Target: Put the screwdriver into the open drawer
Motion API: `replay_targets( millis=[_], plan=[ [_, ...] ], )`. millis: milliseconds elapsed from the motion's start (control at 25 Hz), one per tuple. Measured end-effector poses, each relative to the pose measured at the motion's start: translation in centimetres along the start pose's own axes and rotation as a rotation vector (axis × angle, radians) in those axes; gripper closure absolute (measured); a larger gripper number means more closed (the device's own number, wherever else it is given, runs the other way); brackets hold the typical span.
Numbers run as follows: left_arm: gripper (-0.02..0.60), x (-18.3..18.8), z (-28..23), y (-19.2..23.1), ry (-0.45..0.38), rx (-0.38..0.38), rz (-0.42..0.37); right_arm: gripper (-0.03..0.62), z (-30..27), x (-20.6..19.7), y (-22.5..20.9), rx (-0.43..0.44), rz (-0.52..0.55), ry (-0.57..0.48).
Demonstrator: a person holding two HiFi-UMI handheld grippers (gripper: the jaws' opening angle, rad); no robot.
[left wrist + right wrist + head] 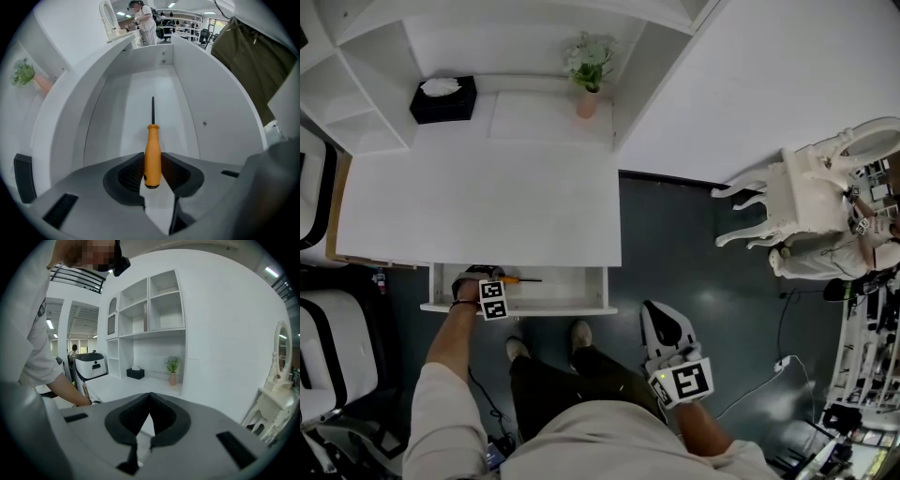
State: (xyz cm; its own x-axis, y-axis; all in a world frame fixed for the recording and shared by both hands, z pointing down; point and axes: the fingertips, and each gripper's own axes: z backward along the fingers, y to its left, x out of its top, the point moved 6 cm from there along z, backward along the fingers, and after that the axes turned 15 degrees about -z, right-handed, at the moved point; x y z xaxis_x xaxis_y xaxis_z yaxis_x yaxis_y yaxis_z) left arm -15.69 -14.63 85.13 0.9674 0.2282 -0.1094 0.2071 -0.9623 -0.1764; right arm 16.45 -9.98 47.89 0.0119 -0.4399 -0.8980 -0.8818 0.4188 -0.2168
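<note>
The person wears a pale short-sleeved shirt [609,450], dark olive trousers [572,375] and light shoes [580,331], low in the frame. The left tongs [153,161] and right tongs [150,416] are grey, with black ribbed pads [129,420] and black-and-white marker cubes [692,381].

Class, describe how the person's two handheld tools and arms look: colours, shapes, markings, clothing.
Both the left tool and right tool have smooth grey bodies with black pads. Each carries a cube of black-and-white square markers. From above, the right tool's shell looks white with a black patch. The person wears pale short sleeves.
</note>
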Motion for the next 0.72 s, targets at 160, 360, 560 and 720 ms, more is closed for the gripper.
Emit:
replay_targets(
  millis=[160,360,560,720],
  plan=[
    [0.468,-0.1,-0.6,-0.1,0.0,-0.018,0.001,0.591,-0.3,-0.1,0.0,0.003,0.002,0.003],
    [0.468,-0.1,-1.3,-0.3,-0.004,-0.033,0.008,0.591,-0.6,-0.3,0.0,0.006,0.004,0.011],
    [0.468,-0.2,-1.5,-0.2,-0.01,-0.039,-0.001,0.591,-0.6,-0.4,-0.2,-0.001,0.003,0.015],
    [0.466,-0.2,-1.5,-0.2,-0.009,-0.04,0.002,0.591,-0.8,-0.3,-0.2,0.006,0.003,0.014]
  ],
)
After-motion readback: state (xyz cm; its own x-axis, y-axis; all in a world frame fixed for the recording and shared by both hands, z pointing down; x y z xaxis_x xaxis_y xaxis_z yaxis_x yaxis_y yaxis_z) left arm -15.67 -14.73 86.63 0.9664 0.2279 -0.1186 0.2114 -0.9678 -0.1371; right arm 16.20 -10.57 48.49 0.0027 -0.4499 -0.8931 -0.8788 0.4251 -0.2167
